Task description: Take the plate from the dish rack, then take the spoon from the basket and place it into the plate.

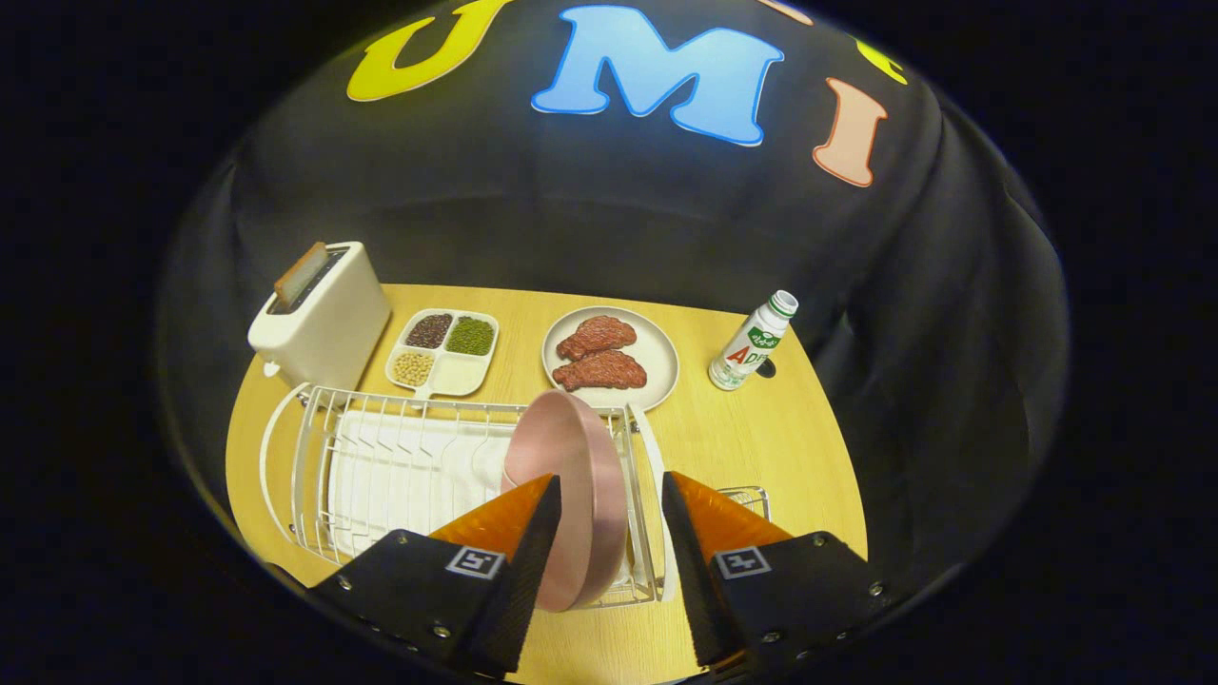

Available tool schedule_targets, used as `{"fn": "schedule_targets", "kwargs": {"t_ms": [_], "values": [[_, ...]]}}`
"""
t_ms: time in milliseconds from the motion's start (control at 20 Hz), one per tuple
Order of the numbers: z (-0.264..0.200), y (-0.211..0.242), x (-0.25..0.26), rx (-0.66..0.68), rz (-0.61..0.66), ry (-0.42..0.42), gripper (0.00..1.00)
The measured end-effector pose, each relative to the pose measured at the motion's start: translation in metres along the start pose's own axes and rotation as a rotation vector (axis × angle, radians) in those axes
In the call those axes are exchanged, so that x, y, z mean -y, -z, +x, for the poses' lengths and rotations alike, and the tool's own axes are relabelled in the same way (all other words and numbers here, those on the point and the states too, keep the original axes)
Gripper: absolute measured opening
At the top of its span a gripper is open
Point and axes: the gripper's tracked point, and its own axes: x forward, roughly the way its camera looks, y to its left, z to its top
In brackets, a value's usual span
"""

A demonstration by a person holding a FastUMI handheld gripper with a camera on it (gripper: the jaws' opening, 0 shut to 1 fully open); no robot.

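The tool gapes astride the upright plate, its lower rim hidden behind one finger.

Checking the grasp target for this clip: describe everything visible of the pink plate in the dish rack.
The round pink plate, matte and plastic-looking with a raised rim, stands on edge at the end of the white wire dish rack, its hollow face turned toward the rack's bare slots. It sits between the open fingers of the gripper; one finger overlaps its rim, but contact cannot be told.

Matt pink plate; white wire dish rack; wood-grain table.
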Motion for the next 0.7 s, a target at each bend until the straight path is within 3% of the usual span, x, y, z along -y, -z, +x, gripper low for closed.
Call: {"fn": "schedule_targets", "kwargs": {"t_ms": [150,250,300,400,600,700], "values": [[0.013,0.006,0.008,-0.013,-0.002,0.085,0.65],[0.014,0.010,0.012,-0.032,-0.005,0.142,0.35],[0.019,0.016,0.015,-0.050,-0.009,0.173,0.33],[0.021,0.016,0.013,-0.045,0.003,0.204,0.15],[0.018,0.014,0.009,-0.006,-0.034,0.224,0.06],[0.016,0.014,0.005,-0.006,-0.014,0.246,0.06]]}}
